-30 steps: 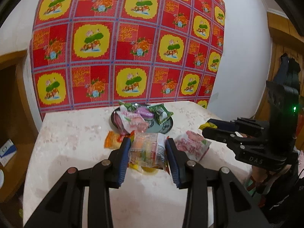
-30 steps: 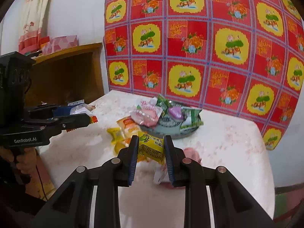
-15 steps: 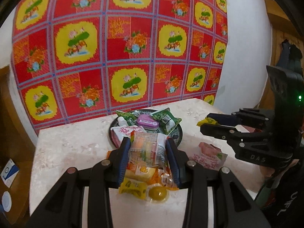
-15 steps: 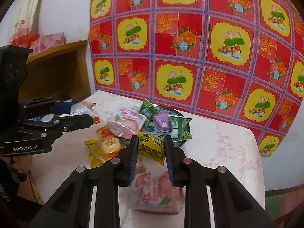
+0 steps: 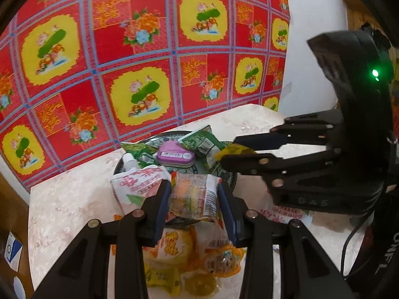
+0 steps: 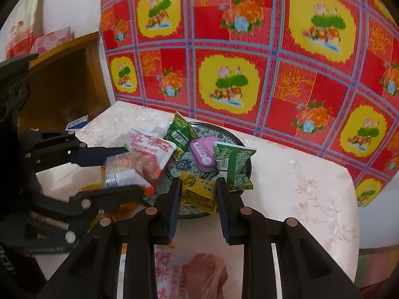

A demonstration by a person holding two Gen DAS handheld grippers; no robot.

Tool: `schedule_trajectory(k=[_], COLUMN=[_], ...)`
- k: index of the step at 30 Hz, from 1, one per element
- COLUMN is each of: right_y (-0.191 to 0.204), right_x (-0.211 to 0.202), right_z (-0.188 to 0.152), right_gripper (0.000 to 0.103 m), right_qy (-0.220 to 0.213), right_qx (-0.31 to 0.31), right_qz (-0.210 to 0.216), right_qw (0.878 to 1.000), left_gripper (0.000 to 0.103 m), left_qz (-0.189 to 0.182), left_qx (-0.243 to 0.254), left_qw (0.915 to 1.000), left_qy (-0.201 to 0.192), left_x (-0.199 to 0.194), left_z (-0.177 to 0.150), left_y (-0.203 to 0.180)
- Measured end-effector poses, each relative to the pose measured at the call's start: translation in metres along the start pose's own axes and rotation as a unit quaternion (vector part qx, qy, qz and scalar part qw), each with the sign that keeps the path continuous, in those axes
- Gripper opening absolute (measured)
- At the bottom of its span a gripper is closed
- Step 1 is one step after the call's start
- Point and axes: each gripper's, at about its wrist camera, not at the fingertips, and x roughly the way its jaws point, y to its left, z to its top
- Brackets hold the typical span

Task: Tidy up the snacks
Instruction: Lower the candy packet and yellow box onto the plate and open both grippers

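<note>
My left gripper (image 5: 194, 199) is shut on a clear snack packet with orange and white print (image 5: 193, 199), held just over the near rim of a dark patterned plate (image 5: 232, 177). My right gripper (image 6: 198, 195) is shut on a yellow snack packet (image 6: 198, 194) above the same plate (image 6: 245, 169). The plate holds a pink-and-white pouch (image 6: 149, 153), green packets (image 6: 235, 164) and a purple tin (image 6: 203, 152). In the left wrist view the right gripper (image 5: 227, 153) reaches in from the right, the yellow packet (image 5: 234, 150) pinched at its tips.
Orange and yellow snack packets (image 5: 174, 249) lie on the pale marble-look table (image 5: 69, 199) under my left gripper. A pink meat-print packet (image 6: 197, 274) lies on the table (image 6: 299, 199) below my right gripper. A red-and-yellow floral cloth (image 6: 249, 49) covers the wall behind. A wooden shelf (image 6: 62, 79) stands at left.
Both grippers have moved forward toward the plate, each keeping hold of its packet. The loose packets on the table now lie beneath the fingers.
</note>
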Motion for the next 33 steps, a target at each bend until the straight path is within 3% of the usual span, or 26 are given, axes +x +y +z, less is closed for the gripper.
schedule_trajectory(k=[10, 18, 33], right_y=[-0.013, -0.026, -0.026], right_x=[0.026, 0.04, 0.04], right_z=[0.004, 0.0, -0.004], right_gripper=[0.029, 0.03, 0.034], right_qy=[0.022, 0.04, 0.03], right_qx=[0.006, 0.047, 0.048], right_qz=[0.027, 0.027, 0.03], right_qw=[0.999, 0.998, 0.998], left_gripper=[0.041, 0.043, 0.058], left_qz=[0.026, 0.023, 0.04], left_qx=[0.025, 0.029, 0.022], left_qw=[0.9992, 0.9991, 0.9989], left_qy=[0.019, 0.019, -0.001], left_x=[0.029, 0.038, 0.037], left_z=[0.005, 0.007, 0.006], left_y=[-0.003, -0.003, 0.003])
